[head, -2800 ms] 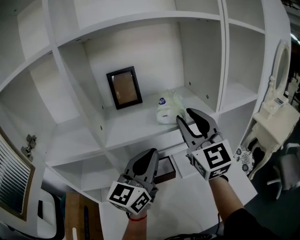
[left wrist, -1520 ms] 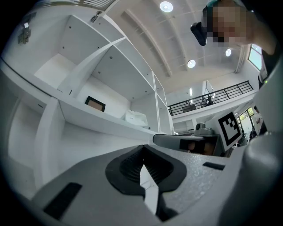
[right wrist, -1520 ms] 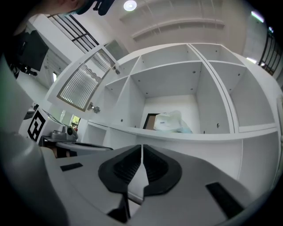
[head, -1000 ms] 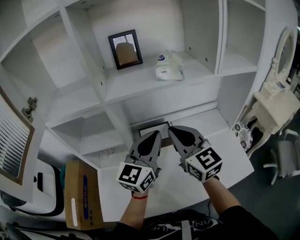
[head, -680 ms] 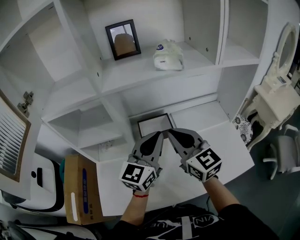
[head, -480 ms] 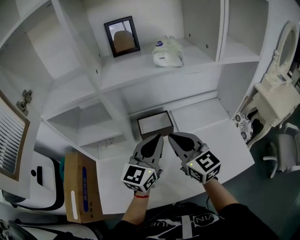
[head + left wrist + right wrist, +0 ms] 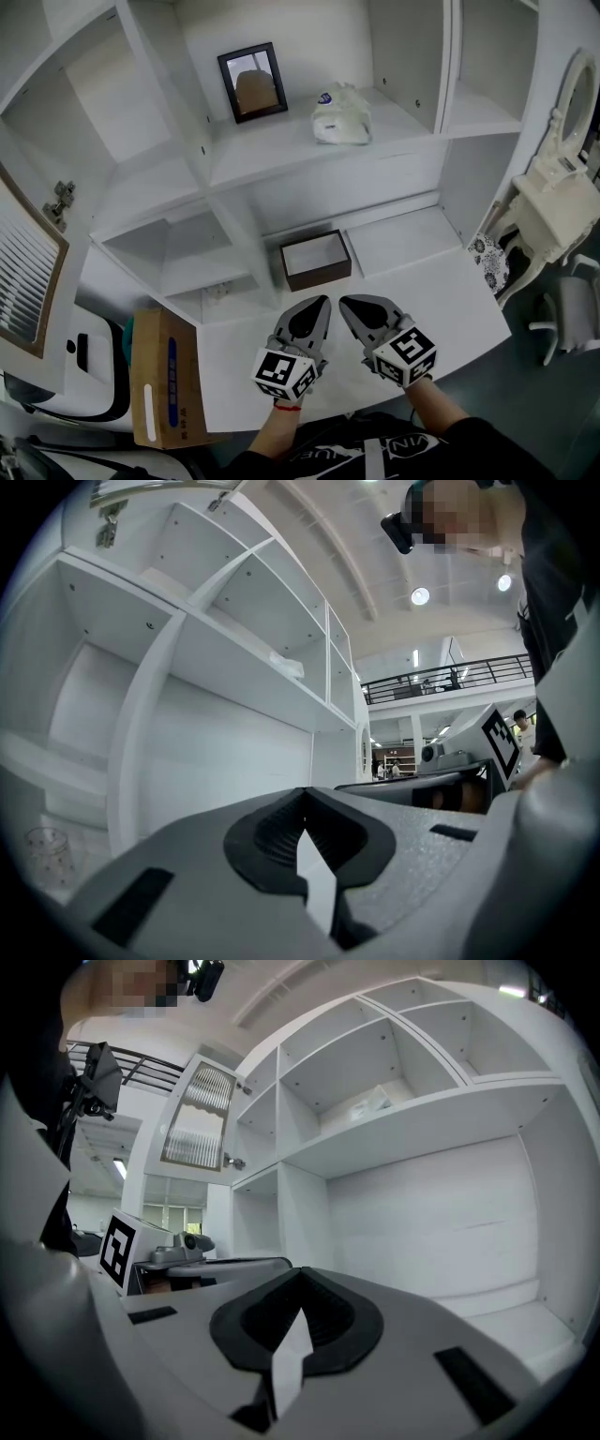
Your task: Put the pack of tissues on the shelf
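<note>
The pack of tissues (image 7: 342, 117), a soft white bundle with a blue mark, lies on the upper shelf board (image 7: 281, 155) to the right of a dark picture frame (image 7: 253, 82). Nothing touches it. Both grippers are held low over the white counter (image 7: 441, 281), well below and in front of the pack. My left gripper (image 7: 319, 303) is shut and empty, and my right gripper (image 7: 349, 302) beside it is shut and empty too. The pack (image 7: 286, 664) shows high on the shelf edge above my left gripper (image 7: 302, 797) in its view. The pack (image 7: 367, 1102) also sits far above my right gripper (image 7: 298, 1281).
A dark box with a white inside (image 7: 316, 260) sits on the counter just beyond the grippers. A cardboard box (image 7: 157, 375) stands on the floor at the left. A white dresser with a mirror (image 7: 553, 187) is at the right. Shelf dividers (image 7: 445, 66) flank the pack's compartment.
Both grippers have come down and back from the shelf to low over the counter. The right gripper, open near the pack earlier, is shut now. The pack has stayed on the shelf.
</note>
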The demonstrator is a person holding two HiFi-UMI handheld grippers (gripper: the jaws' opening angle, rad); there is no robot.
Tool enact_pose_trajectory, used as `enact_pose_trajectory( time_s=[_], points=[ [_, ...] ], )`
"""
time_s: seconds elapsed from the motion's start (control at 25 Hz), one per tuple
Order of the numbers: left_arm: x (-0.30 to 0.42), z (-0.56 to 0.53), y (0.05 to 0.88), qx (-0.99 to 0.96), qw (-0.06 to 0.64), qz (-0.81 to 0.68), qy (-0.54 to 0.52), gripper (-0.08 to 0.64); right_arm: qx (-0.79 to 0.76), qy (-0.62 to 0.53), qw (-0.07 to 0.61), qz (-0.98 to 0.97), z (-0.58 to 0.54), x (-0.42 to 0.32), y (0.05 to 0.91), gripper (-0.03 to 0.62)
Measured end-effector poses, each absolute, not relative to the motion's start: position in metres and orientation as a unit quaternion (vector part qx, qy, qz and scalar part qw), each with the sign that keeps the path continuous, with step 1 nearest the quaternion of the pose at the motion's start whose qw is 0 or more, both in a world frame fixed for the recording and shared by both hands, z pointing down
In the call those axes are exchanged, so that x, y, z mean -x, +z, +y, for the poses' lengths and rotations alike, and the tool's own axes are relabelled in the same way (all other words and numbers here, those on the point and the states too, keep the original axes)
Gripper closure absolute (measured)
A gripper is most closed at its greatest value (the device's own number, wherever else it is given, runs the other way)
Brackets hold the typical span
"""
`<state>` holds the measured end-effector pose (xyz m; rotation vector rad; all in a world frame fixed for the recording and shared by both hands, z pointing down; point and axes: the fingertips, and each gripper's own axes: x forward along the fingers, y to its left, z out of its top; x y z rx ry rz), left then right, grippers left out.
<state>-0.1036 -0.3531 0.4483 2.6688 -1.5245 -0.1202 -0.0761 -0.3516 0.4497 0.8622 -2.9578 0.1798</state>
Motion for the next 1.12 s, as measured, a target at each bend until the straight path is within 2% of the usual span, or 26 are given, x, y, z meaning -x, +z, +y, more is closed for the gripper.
enact_pose_trajectory(
  time_s=[1.12],
  points=[
    [0.123, -0.331, 0.478, -0.849, 0.063, -0.523, -0.033, 0.555, -0.265, 0.083, 0.055, -0.959, -0.332, 0.081, 0.486, 0.589]
  ],
)
